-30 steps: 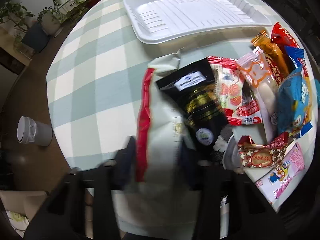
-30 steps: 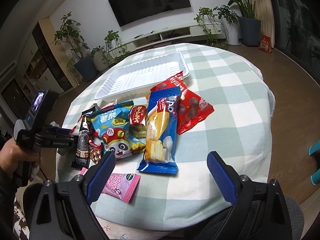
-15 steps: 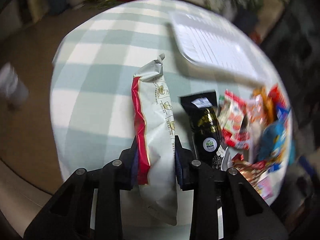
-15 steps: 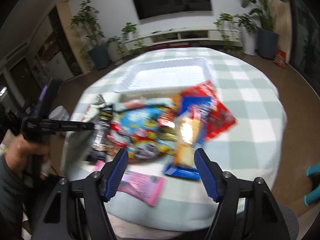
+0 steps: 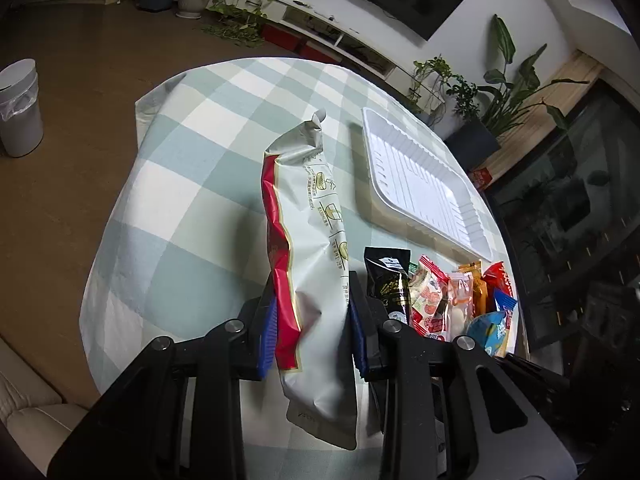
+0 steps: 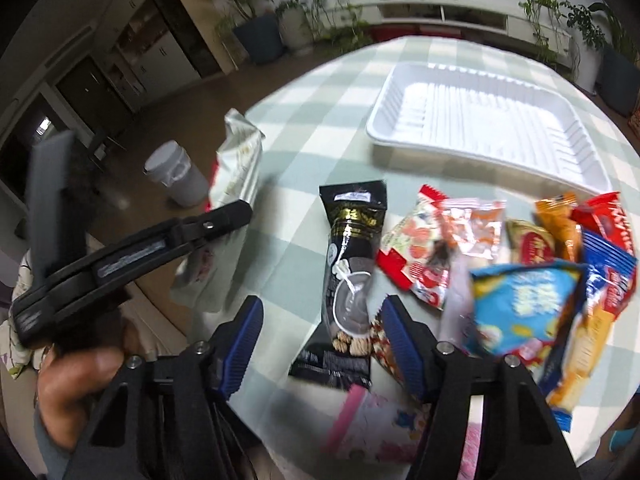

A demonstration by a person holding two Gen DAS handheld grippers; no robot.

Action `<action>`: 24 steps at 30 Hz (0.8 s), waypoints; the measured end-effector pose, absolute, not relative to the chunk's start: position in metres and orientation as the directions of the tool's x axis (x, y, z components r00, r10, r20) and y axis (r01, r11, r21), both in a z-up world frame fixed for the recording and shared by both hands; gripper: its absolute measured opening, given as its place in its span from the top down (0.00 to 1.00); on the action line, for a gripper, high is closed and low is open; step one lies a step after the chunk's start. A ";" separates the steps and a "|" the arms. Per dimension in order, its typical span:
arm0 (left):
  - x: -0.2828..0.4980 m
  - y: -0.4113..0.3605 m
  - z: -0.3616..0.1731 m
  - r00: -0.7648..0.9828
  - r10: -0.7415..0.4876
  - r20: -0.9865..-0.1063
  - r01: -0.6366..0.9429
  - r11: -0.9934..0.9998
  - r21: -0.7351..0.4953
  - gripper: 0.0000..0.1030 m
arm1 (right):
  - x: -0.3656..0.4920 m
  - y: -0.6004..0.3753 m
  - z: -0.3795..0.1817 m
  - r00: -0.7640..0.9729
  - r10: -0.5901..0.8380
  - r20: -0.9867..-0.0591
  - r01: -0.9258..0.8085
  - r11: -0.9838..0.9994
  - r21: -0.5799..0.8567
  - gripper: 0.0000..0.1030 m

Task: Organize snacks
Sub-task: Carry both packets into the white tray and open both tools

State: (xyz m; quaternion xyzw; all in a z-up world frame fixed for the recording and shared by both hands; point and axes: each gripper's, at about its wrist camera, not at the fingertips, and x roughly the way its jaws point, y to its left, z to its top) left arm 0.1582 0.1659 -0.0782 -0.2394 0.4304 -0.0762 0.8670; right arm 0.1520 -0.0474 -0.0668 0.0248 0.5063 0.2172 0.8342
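Observation:
My left gripper [image 5: 312, 332] is shut on a long white and red snack bag [image 5: 310, 248] and holds it lifted above the checked tablecloth; the bag also shows in the right wrist view [image 6: 236, 160]. An empty white tray [image 5: 420, 184] lies at the far right, also in the right wrist view [image 6: 480, 120]. My right gripper [image 6: 324, 344] is open, its jaws on either side of the lower end of a black snack pouch [image 6: 352, 276] that lies on the table. A pile of colourful snack packets [image 6: 520, 280] lies to its right.
A pink packet [image 6: 372, 428] lies at the table's near edge. A white bin [image 5: 20, 108] stands on the floor to the left. Potted plants and a TV cabinet line the far wall. The round table [image 5: 192, 160] has bare cloth on its left half.
My left gripper has lifted the white and red bag off the pile and swung left. My right gripper has moved left and down over the black pouch, jaws narrower.

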 end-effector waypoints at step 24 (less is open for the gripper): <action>0.154 0.170 -0.079 0.621 -0.375 -0.688 -0.063 0.851 -0.521 0.73 | 0.180 -0.020 -0.102 0.403 0.212 -0.890 -0.382 0.923 0.047 0.77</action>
